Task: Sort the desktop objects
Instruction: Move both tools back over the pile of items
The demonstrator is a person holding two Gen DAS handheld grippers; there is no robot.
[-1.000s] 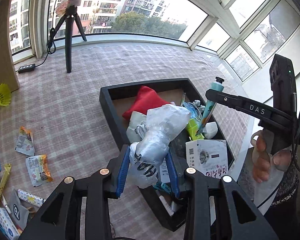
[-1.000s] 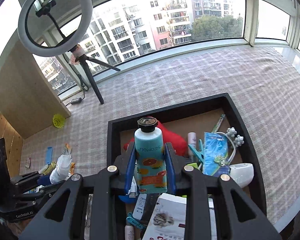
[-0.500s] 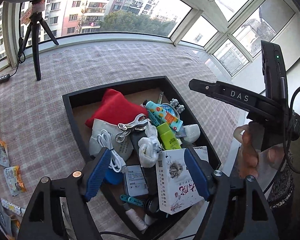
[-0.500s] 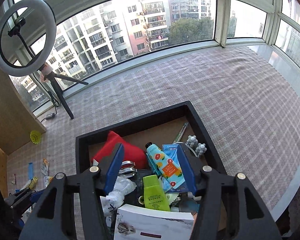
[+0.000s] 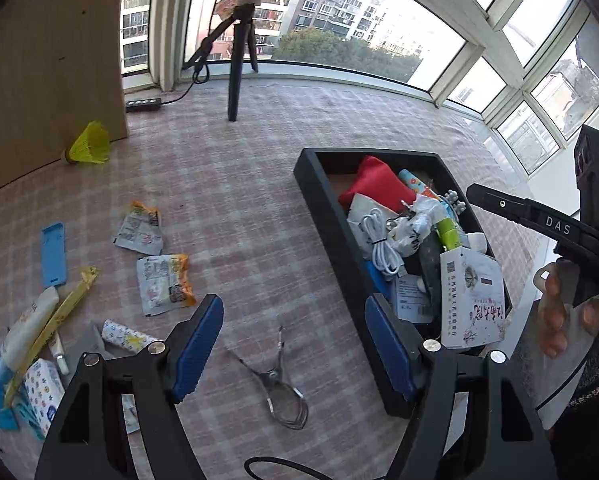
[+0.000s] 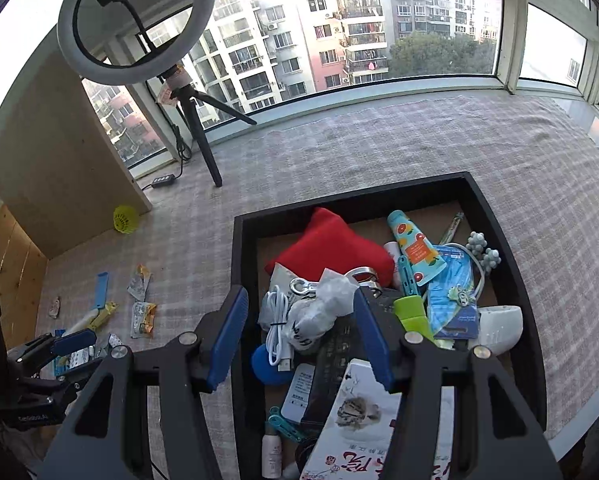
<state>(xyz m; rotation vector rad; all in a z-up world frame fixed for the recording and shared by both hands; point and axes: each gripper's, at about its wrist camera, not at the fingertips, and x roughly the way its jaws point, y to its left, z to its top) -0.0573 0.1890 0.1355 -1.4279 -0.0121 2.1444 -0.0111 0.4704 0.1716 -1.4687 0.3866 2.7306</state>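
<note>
A black tray [image 5: 319, 216] [image 6: 239, 280] on the checked cloth holds a red pouch [image 6: 331, 248], a teal tube [image 6: 415, 252], a crumpled white plastic bag [image 6: 319, 316], a white cable [image 6: 277, 320] and a white box [image 5: 471, 296]. My left gripper [image 5: 293, 350] is open and empty, above the cloth left of the tray, over a metal clip [image 5: 277, 384]. My right gripper [image 6: 299, 336] is open and empty above the tray's left part, over the plastic bag. Snack packets [image 5: 165, 282], a blue strip [image 5: 54, 254] and tubes lie on the cloth at left.
A ring light on a tripod [image 6: 197, 128] stands at the back by the window. A wooden board [image 5: 51, 64] stands at the far left with a yellow shuttlecock [image 5: 89, 148] beside it. A power strip [image 5: 143, 105] lies near the sill.
Both grippers opened: the left let go of the plastic bag and the right let go of the teal tube, both now in the tray. The left gripper then swung left over the cloth.
</note>
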